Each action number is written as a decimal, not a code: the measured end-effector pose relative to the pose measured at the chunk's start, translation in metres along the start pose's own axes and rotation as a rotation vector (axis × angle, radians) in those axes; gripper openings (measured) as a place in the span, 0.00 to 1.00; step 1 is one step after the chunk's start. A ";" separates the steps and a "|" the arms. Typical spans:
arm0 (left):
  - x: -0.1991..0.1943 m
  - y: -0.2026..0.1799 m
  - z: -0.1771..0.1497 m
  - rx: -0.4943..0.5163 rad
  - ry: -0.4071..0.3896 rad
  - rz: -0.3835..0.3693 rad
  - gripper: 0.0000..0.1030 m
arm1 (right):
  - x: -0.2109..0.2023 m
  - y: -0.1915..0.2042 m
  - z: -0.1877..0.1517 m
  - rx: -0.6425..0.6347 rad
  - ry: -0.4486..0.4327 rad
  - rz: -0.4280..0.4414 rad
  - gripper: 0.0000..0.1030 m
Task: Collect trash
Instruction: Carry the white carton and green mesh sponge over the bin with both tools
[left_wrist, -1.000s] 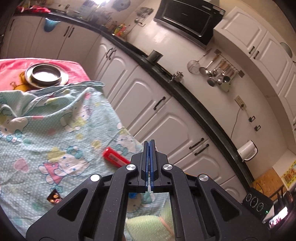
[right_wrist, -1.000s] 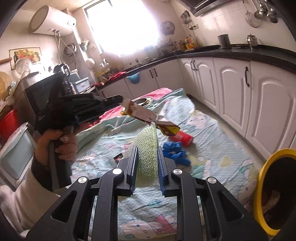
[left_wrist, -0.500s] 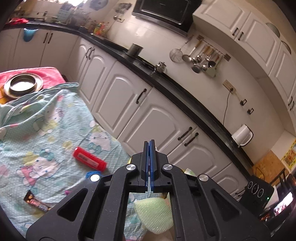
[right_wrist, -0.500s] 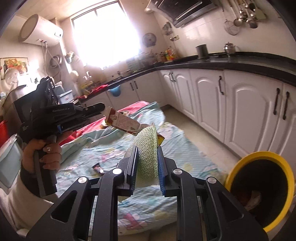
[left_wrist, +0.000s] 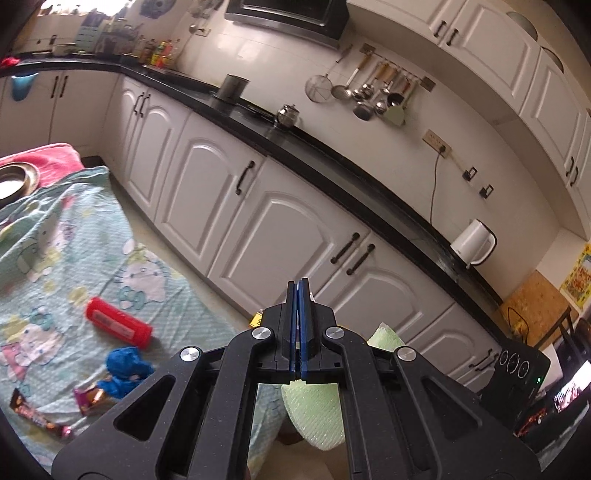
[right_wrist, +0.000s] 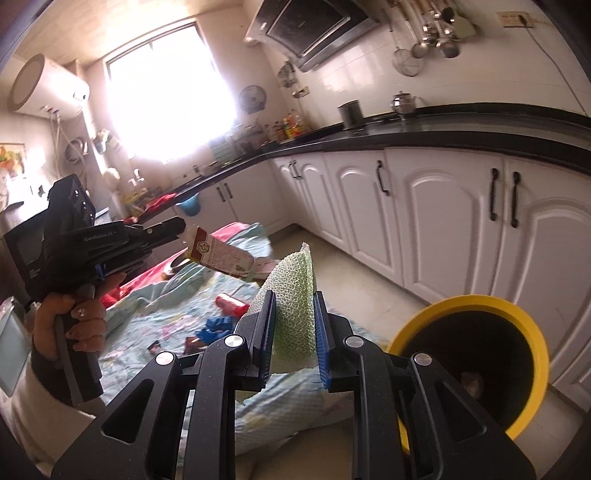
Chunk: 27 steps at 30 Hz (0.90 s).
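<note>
My right gripper (right_wrist: 293, 325) is shut on a green foam net sleeve (right_wrist: 293, 295), held in the air left of the yellow-rimmed black bin (right_wrist: 476, 354). The sleeve also shows in the left wrist view (left_wrist: 314, 413). My left gripper (left_wrist: 299, 295) is shut; the right wrist view shows it (right_wrist: 173, 225) pinching a red and white wrapper (right_wrist: 221, 256) by its end. On the patterned blanket (left_wrist: 55, 258) lie a red tube (left_wrist: 118, 326), a blue crumpled piece (left_wrist: 127, 371) and candy wrappers (left_wrist: 38, 415).
White cabinets (left_wrist: 258, 229) under a black counter (left_wrist: 332, 166) run along the right. A metal bowl (left_wrist: 13, 181) sits at the blanket's far end. A kettle (left_wrist: 472, 245) stands on the counter. Pale floor tiles (right_wrist: 362, 291) lie between blanket and cabinets.
Both grippers have swung right, away from the blanket and toward the cabinets. The yellow-rimmed bin has come closer and larger in the right wrist view. Both still hold their items.
</note>
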<state>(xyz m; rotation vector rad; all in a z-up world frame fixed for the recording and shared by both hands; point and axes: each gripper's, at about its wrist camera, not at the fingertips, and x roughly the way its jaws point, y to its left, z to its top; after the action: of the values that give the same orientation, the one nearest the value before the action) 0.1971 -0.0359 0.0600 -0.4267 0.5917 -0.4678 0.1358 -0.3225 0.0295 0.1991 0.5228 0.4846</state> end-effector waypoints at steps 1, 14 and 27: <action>0.003 -0.003 -0.001 0.005 0.005 -0.003 0.00 | -0.003 -0.003 0.000 0.008 -0.003 -0.008 0.19; 0.049 -0.038 -0.016 0.047 0.062 -0.036 0.00 | -0.031 -0.052 -0.004 0.089 -0.043 -0.103 0.19; 0.090 -0.058 -0.037 0.071 0.132 -0.050 0.00 | -0.049 -0.094 -0.021 0.155 -0.042 -0.212 0.19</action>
<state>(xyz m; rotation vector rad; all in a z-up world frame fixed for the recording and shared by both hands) 0.2235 -0.1401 0.0235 -0.3450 0.6911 -0.5663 0.1250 -0.4273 0.0044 0.2981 0.5338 0.2334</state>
